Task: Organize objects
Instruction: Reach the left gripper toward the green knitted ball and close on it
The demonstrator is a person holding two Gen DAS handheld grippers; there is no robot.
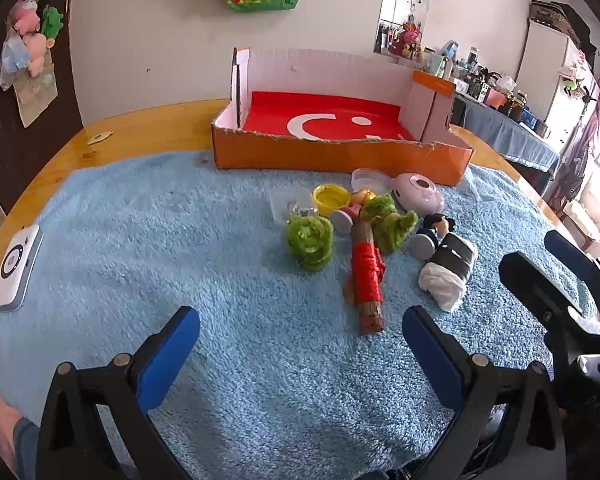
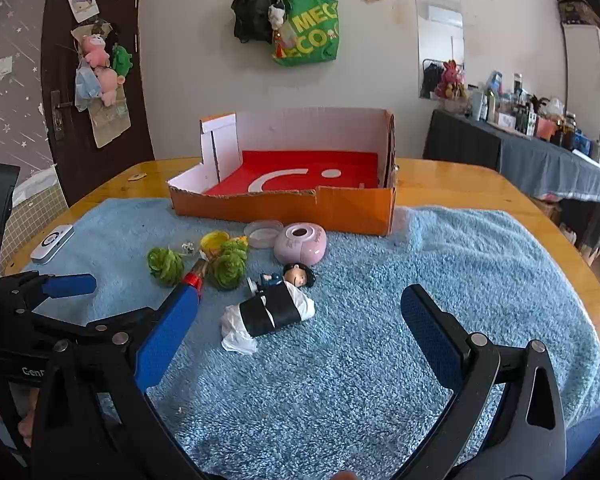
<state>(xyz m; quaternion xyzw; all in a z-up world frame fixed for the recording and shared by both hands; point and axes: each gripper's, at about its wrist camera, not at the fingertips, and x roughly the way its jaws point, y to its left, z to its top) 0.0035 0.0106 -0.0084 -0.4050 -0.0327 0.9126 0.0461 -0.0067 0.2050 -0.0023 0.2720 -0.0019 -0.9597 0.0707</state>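
Small objects lie clustered on a blue towel (image 1: pixel 180 240) in front of an open orange cardboard box (image 1: pixel 332 152) (image 2: pixel 292 204) with a red floor. Among them are a stick wrapped in red tape (image 1: pixel 366 276), two green yarn balls (image 1: pixel 311 242) (image 2: pixel 166 266), a yellow tub (image 1: pixel 331 197), a pink round case (image 1: pixel 420 194) (image 2: pixel 300 244), a small doll figure (image 2: pixel 298 274) and a white bundle banded in black (image 1: pixel 450 268) (image 2: pixel 270 312). My left gripper (image 1: pixel 300 332) stands open near the stick's end, holding nothing. My right gripper (image 2: pixel 300 320) is open, with the bundle between its fingers, untouched.
A white device (image 1: pixel 16 268) (image 2: pixel 52 244) rests at the towel's left edge. The wooden table (image 2: pixel 480 196) stands against a wall hung with bags (image 2: pixel 306 32). A dark door (image 2: pixel 92 80) is at left, a cluttered side table (image 2: pixel 540 148) at right.
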